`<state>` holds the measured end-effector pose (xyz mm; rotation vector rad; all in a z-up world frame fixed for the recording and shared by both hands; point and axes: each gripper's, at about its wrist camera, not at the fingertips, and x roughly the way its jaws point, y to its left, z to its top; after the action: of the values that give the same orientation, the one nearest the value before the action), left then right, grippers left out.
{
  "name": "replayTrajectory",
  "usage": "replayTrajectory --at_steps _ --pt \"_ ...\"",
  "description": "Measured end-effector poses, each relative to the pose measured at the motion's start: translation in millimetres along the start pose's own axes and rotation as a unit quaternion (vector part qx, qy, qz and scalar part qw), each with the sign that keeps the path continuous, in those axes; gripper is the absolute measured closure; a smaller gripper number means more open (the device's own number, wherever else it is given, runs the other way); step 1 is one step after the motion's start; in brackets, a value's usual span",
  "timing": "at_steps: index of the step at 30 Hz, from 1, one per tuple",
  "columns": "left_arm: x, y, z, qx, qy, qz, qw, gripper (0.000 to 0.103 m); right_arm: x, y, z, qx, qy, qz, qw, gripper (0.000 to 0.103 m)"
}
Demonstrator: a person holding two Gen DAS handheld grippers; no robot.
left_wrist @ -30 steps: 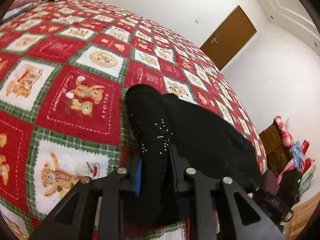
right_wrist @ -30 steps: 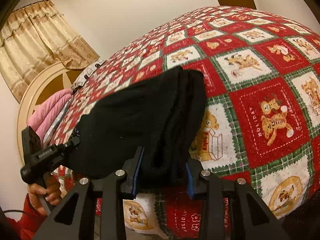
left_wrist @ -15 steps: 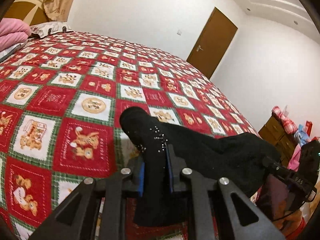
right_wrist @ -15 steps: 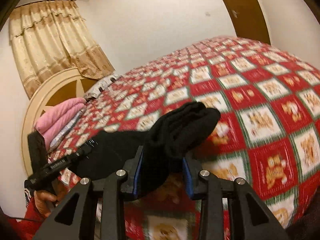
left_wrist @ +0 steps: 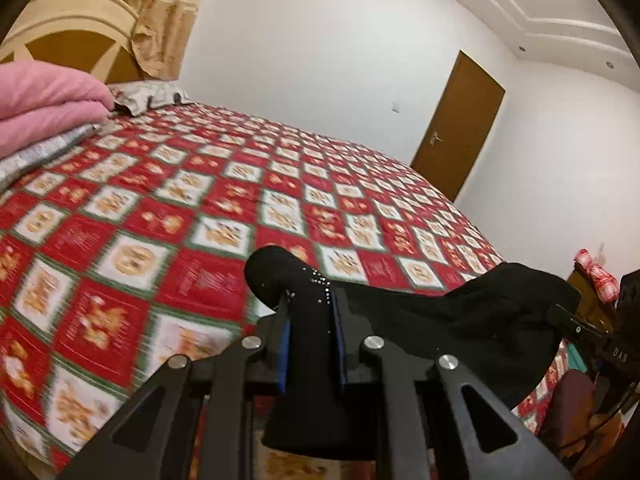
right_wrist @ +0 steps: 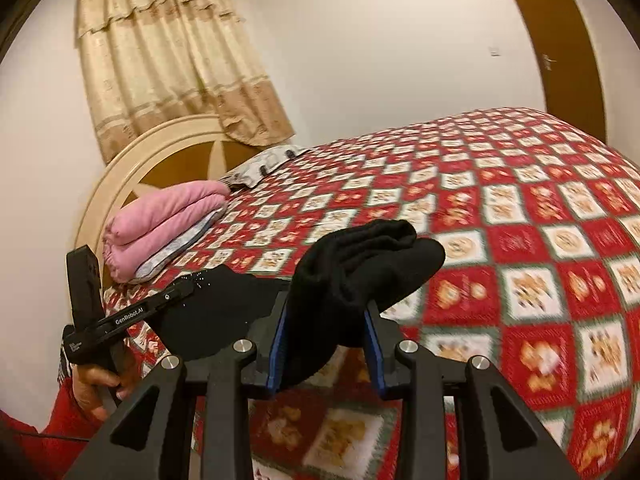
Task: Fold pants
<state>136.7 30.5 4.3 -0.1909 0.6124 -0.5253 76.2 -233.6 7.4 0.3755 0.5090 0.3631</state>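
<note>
Black fabric pants slung above near edge of red patchwork bedspread. Left gripper and right gripper each clamp bunched cloth. Risk: thick bunches slipping, ends landing misaligned.

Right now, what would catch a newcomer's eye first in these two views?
The black pants hang bunched in mid-air over the bed, clamped at one end by the right gripper and at the other by the left gripper. Beneath them spreads the red teddy-bear quilt, with folded pink bedding by the headboard.
</note>
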Motion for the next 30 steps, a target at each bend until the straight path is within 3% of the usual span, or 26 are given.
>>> replayTrajectory --at_steps 6,8,11,13,16,21,25,28,30 --pt "6.9 27.8 31.9 0.033 -0.015 0.053 0.9980 0.086 61.6 20.9 32.9 -0.033 0.021 0.025 0.999 0.068" --pt "7.2 37.3 49.1 0.049 -0.038 0.076 0.9952 0.092 83.6 31.3 47.3 -0.046 0.016 0.027 0.998 0.068" --pt "13.6 55.8 84.4 0.060 -0.061 0.090 0.9923 0.092 117.5 45.2 65.6 -0.057 0.013 0.032 0.998 0.069" --pt "20.0 68.0 98.5 0.055 -0.054 0.119 0.9898 0.092 135.8 47.9 71.2 -0.051 0.022 0.027 0.998 0.069" --pt "17.4 87.2 100.9 0.016 -0.036 0.111 0.9931 0.091 140.7 40.3 69.0 -0.037 0.031 0.029 0.998 0.070" --pt "22.7 100.4 43.6 0.000 0.048 0.101 0.9937 0.085 118.1 9.7 44.0 -0.025 0.050 0.003 0.998 0.070" --pt "29.9 98.6 -14.2 -0.063 0.111 0.045 0.9908 0.076 102.5 -22.2 15.1 0.007 0.069 -0.017 0.997 0.071" --pt "39.1 89.2 -45.8 -0.103 0.136 0.007 0.9853 0.066 98.2 -44.3 -6.0 0.050 0.077 -0.020 0.996 0.071" --pt "47.5 82.6 -55.8 -0.127 0.142 -0.011 0.9815 0.050 96.8 -51.1 -14.3 0.064 0.074 -0.018 0.995 0.071"
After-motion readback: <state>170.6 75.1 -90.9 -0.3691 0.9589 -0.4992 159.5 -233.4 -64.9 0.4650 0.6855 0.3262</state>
